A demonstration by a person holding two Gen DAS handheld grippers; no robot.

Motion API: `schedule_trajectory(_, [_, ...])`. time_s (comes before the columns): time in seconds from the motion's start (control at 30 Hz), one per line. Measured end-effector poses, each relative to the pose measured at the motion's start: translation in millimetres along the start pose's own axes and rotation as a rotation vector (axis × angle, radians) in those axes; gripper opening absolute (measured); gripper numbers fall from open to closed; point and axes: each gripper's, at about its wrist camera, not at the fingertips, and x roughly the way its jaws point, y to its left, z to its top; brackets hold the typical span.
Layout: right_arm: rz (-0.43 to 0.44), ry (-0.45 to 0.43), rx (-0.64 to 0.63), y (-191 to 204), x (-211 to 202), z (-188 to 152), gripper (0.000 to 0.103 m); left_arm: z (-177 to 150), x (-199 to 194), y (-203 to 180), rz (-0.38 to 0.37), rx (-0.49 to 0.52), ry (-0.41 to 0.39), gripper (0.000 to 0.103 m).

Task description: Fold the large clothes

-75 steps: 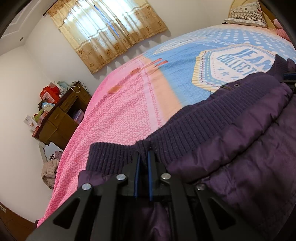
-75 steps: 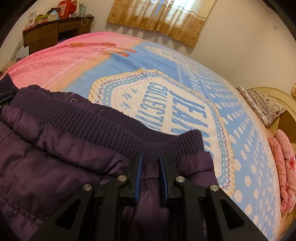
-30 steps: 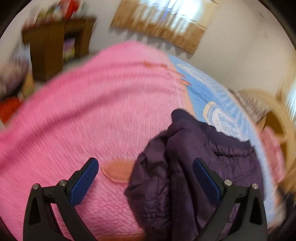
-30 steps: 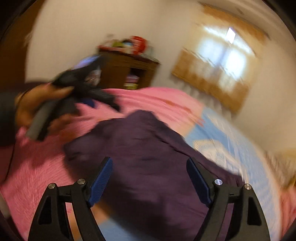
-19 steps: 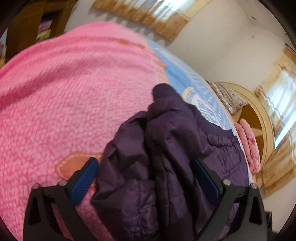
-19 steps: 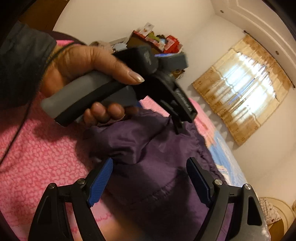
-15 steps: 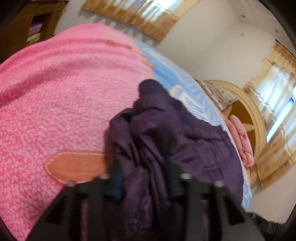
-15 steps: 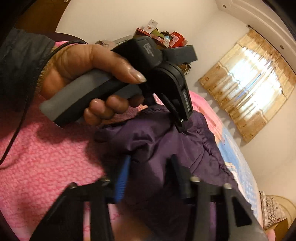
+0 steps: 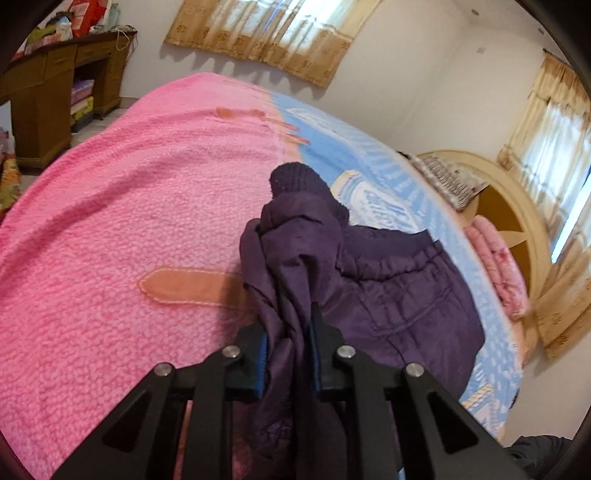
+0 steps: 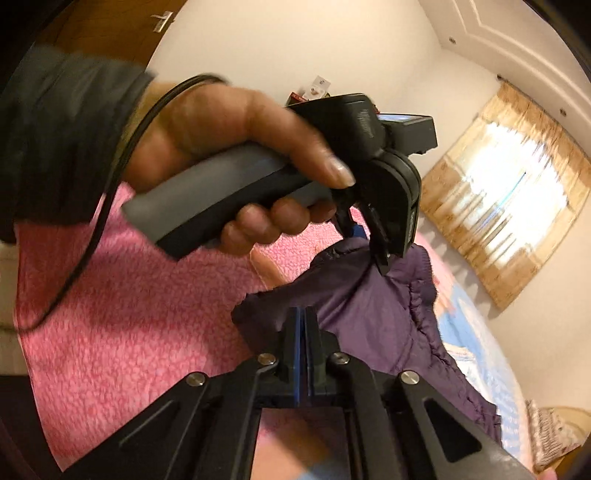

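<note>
Garment: purple padded jacket (image 9: 388,288), bunched on the bed (image 9: 110,229), lying across the seam between the pink and blue parts of the cover; ribbed knit cuff (image 9: 295,181) sticks up at the far end.
Left gripper (image 9: 287,345): fingers pinched on a raised fold of the jacket, fabric filling the gap between them.
Right gripper (image 10: 303,332): fingers pressed together on the jacket's near edge.
Left hand (image 10: 221,147): seen from the right wrist view, wrapped round the grey handle.
Surroundings: wooden cabinet (image 9: 48,96), curtains (image 9: 269,33), headboard (image 9: 517,206).
</note>
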Motion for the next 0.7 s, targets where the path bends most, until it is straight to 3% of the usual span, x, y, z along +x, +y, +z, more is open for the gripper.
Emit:
schedule_trajectory(0.03, [-0.008, 0.015, -0.003, 1, 1, -3, 0.074, -1, 0, -3, 0.01, 0.01, -0.003, 0.018])
schedule_trajectory(0.07, [-0.024, 0.02, 0.005, 1, 0, -10, 0.086, 0, 0, -6, 0.025, 0.024, -0.004, 0.018])
schedule_trajectory(0.13, [-0.067, -0.007, 0.006, 4, -5, -20, 0.087, 0, 0, -8, 0.033, 0.039, -0.008, 0.018])
schedule_trajectory(0.23, [-0.142, 0.02, -0.081, 17, 6, -24, 0.087, 3, 3, -4, 0.022, 0.028, -0.003, 0.018])
schedule_trajectory(0.4, [-0.237, 0.048, -0.224, 40, 46, -14, 0.087, 0, 0, 4, -0.01, 0.005, 0.009, 0.018])
schedule_trajectory(0.47, [-0.268, 0.062, -0.251, 40, 69, -10, 0.08, 0, -1, 5, -0.017, 0.009, 0.011, 0.018])
schedule_trajectory(0.5, [-0.272, 0.063, -0.242, 37, 75, -8, 0.056, 0, 0, 6, -0.02, 0.012, 0.013, 0.018])
schedule_trajectory(0.6, [-0.218, 0.079, -0.166, 25, 78, -4, 0.032, 0, 1, 11, -0.035, 0.009, 0.022, 0.018])
schedule_trajectory(0.7, [-0.174, 0.039, -0.108, 14, 58, 5, 0.025, -1, -8, 15, -0.077, -0.011, 0.02, 0.017])
